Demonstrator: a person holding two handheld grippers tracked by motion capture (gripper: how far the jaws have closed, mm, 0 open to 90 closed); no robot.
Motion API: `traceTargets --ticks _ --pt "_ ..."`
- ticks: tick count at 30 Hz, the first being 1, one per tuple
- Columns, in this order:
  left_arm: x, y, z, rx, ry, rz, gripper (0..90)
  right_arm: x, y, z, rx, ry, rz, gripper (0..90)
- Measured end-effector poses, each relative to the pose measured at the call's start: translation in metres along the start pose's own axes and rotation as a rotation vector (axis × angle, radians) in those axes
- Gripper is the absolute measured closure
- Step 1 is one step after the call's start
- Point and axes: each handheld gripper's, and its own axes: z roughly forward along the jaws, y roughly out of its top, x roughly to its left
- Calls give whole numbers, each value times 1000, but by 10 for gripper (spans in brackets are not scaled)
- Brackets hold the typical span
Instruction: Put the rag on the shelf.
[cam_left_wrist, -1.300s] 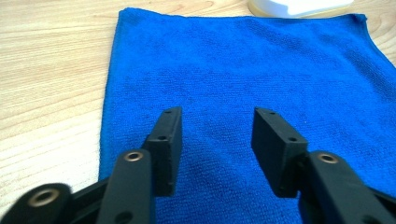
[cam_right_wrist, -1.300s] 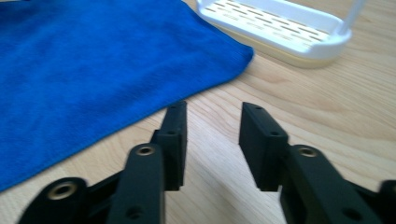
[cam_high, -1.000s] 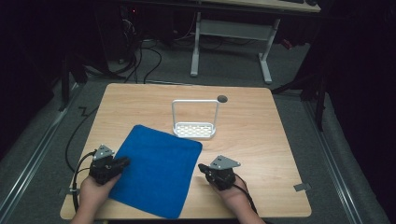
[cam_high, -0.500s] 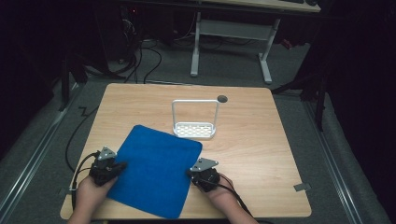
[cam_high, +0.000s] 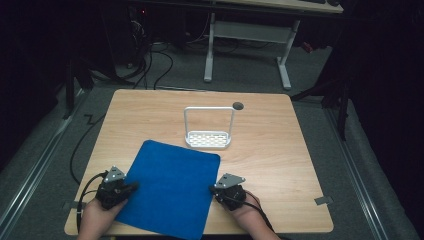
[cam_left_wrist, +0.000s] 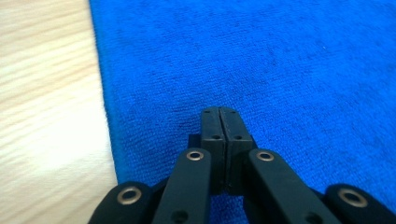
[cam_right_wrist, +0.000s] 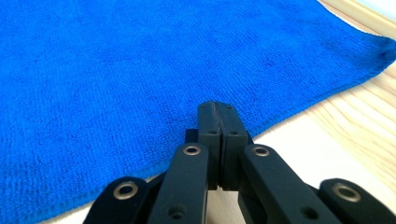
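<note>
Fingers (cam_left_wrist: 211, 126) together, one blue cloth (cam_high: 170, 187).

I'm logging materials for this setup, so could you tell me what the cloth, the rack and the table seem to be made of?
Cloth: likely microfibre or terry, matte blue; a short looped nap and a stitched hem show up close.
Rack: probably coated metal or plastic, smooth white; thin bent frame over a perforated base.
Table: wood or wood-look laminate, pale satin; straight grain lines, which one cannot tell.
</note>
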Motion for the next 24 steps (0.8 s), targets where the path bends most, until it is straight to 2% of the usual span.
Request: traceTargets --ticks 5,7,9,12,14,15,16,24 --pt "-21 1 3 14 -42 56 898 -3 -9 -11 16 -25 14 900" --pt "-28 2 4 17 -43 79 897 -7 -12 -15 15 -31 18 900" --pt "-34 3 5 28 -36 123 897 -10 -16 -18 18 -43 25 900" --pt "-41 5 9 27 -68 137 896 -15 -21 -23 19 -59 40 900" --pt "-45 7 12 24 -98 141 895 -20 -26 -29 20 -72 50 900" --pt "-52 9 16 21 -126 149 894 -24 -30 -33 17 -81 63 900" --pt "-52 9 16 21 -126 149 894 -24 -30 -33 17 -81 63 900" --pt "-82 16 29 16 -190 221 894 -47 -47 -49 22 -131 126 900"
